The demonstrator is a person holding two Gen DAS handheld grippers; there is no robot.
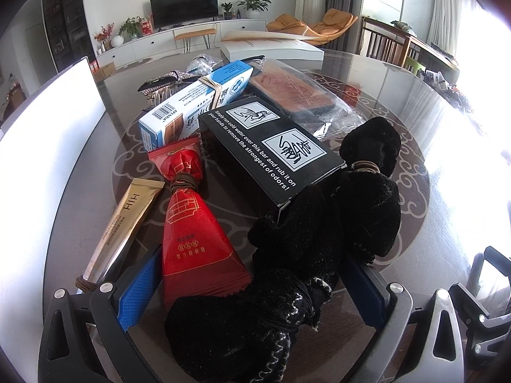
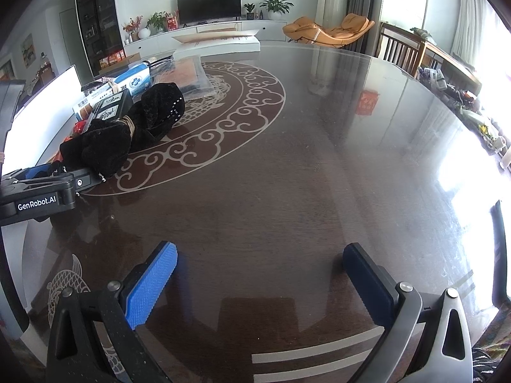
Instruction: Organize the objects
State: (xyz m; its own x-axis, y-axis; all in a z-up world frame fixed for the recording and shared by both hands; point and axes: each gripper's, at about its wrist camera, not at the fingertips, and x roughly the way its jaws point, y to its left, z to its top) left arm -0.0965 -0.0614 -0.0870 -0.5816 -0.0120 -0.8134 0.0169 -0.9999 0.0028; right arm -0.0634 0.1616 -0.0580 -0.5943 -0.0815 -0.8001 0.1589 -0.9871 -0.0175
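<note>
Left claw [image 1: 249, 287] apart, straddling the black velvet pouch [image 1: 287, 271] and red sachet [image 1: 194, 233] at the near edge of the pile, likely lining up a pick; right claw [image 2: 258, 287] apart over bare surface [image 2: 287, 175], probably kept clear as drop zone.

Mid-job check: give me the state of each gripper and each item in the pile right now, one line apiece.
left gripper: open, straddling the pile
right gripper: open, empty, over bare table
black velvet pouch: lying between the left fingers, cord-tied
red packet: lying flat, neck tied
black box: closed, propped on the pile
blue-white box: closed, rubber-banded
gold tube: lying flat
</note>
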